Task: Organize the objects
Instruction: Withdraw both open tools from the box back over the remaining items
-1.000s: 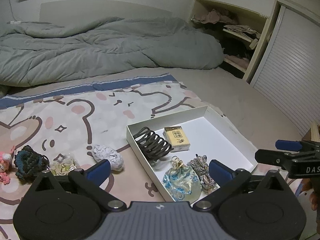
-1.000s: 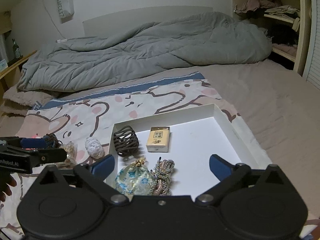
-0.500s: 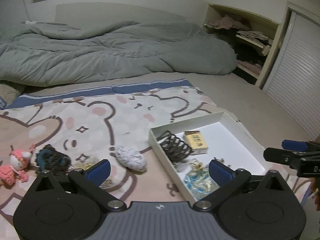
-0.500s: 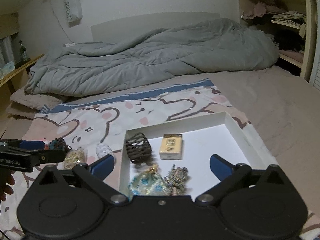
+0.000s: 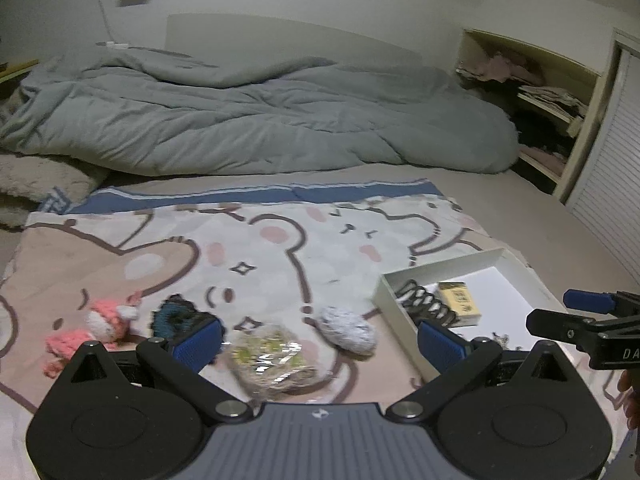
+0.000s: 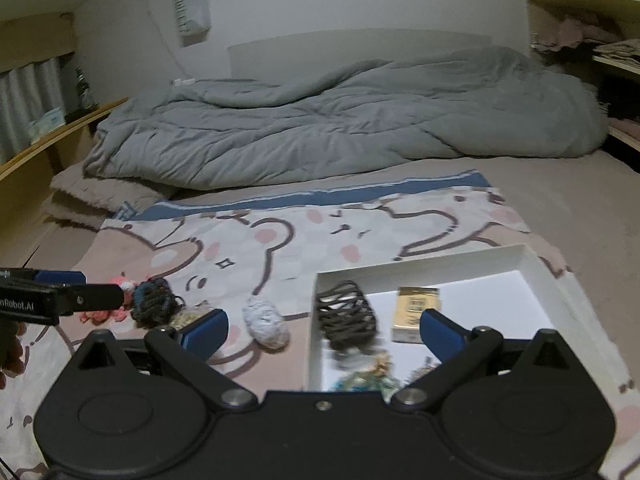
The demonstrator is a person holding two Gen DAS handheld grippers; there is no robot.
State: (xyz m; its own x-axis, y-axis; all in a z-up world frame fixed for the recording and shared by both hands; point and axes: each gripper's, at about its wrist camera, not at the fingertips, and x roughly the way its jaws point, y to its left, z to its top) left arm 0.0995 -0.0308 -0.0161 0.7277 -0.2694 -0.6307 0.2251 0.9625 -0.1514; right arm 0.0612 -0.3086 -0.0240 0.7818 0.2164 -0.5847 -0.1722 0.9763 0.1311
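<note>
Crinkly clear packet (image 5: pixel 269 356), yellowish contents

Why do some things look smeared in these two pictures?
Left wrist view: motion blur smears the clear packet and grey woven ball; dim light adds grain. Right wrist view: the white box contents nearest the camera blur; fisheye bends edges in both.
</note>
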